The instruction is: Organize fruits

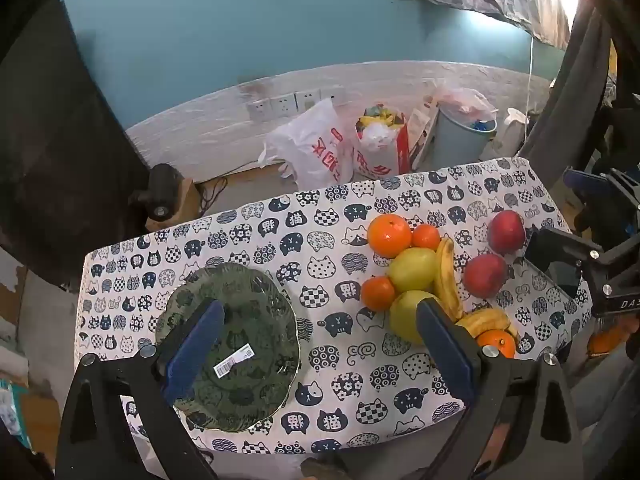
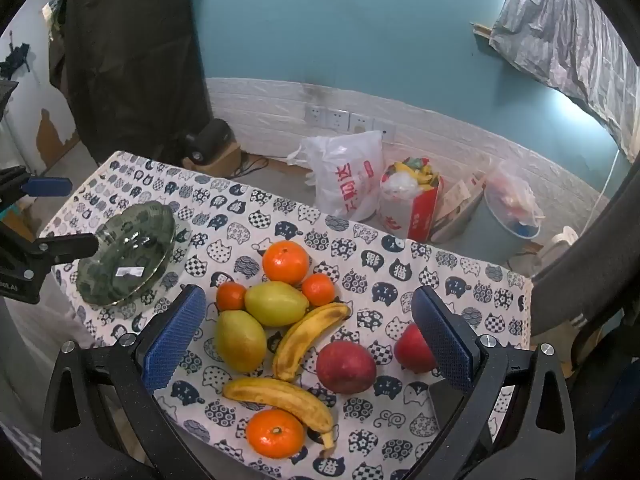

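Fruits lie loose on your worktop (image 2: 280,216), which is covered by a cat-print cloth. At the left, your left hand-held gripper (image 1: 320,344) hangs spread and empty over a green glass plate (image 2: 128,256) bearing a white sticker. Right of the plate sit four oranges (image 2: 285,262), two pears (image 2: 276,303), two bananas (image 2: 308,336) and two red apples (image 2: 346,367), clustered together. Your right hand-held gripper (image 2: 312,344) is spread wide above them, touching nothing.
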A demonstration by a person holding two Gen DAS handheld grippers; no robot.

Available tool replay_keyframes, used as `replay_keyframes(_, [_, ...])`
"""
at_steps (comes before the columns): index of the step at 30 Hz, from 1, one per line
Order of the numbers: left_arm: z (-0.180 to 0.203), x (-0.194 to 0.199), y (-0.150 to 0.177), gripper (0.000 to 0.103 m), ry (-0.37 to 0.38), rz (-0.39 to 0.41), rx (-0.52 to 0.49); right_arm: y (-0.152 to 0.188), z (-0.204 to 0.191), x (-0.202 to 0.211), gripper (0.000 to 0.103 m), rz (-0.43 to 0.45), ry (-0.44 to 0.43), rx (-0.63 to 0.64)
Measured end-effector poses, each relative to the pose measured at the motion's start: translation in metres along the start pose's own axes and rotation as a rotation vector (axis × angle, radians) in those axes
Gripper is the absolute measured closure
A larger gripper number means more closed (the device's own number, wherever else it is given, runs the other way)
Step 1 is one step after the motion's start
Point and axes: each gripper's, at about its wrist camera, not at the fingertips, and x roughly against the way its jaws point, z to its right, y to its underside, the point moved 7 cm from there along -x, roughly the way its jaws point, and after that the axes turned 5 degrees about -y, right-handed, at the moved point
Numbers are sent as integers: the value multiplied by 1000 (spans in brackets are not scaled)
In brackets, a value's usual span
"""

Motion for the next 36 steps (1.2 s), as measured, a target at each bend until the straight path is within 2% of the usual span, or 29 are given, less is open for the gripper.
replay_keyframes(7, [2,3,5,5,17,-8,27,0,-3,-2,2,-4,-6,-2])
replay_keyframes(14, [1,-4,5,5,32,-6,9,1,-4,-3,2,-10,-6,0])
replay_keyframes(36, [5,-5,5,5,16,-8,-23,2,-5,-5,2,-20,-1,5])
